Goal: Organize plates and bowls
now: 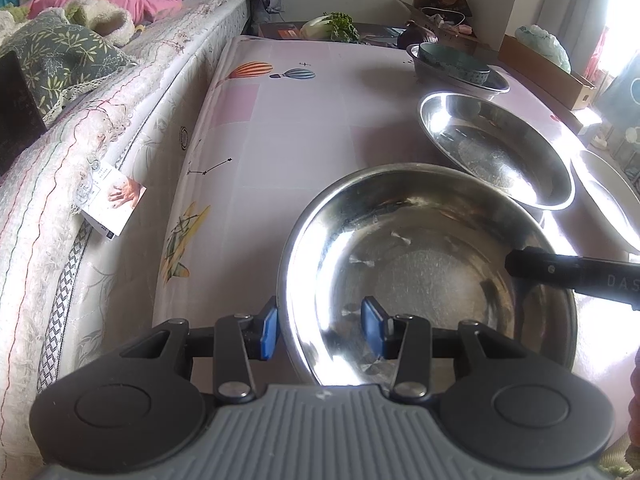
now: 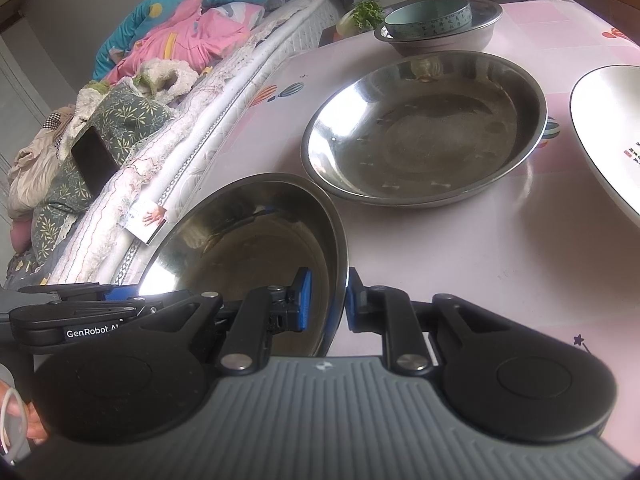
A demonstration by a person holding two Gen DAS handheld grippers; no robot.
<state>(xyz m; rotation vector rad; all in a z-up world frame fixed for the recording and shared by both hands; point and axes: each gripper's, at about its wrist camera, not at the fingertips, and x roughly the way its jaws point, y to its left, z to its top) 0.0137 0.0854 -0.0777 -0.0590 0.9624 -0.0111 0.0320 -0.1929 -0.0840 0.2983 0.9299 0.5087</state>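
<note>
Steel plate point(image 1: 432, 276) sits at the near edge of the bench point(image 1: 304, 128), and both tools work on its rim. We hold the left tool point(image 1: 322, 328) pitched steeply downward at the plate's 8 o'clock edge; its blue pads point(image 1: 269, 330) straddle the rim, one outside and one inside, with a visible gap on each side, so the jaws stand apart and do not press. We hold the right tool point(image 2: 325, 300) tilted downward at the opposite edge, jaws drawn together and clamped on the rim of the steel plate point(image 2: 256, 248), one pad on each face. In the left wrist view the right tool enters as a black bar at 3 o'clock, cut off by the frame edge.

A second steel plate point(image 2: 424, 128) lies just beyond the first, toward 12 o'clock. Farther back, a teal bowl point(image 2: 428, 18) rests inside a steel bowl point(image 2: 440, 40). A white plate point(image 2: 604, 132) at 3 o'clock is cropped by the frame in both views.

Whether the held plate's base still touches the bench we cannot tell; the tool bodies hide its near underside. A bed point(image 1: 132, 92) borders the bench at 9 o'clock. A hand point(image 2: 24, 420) shows only in part at 8 o'clock of the right wrist view.
</note>
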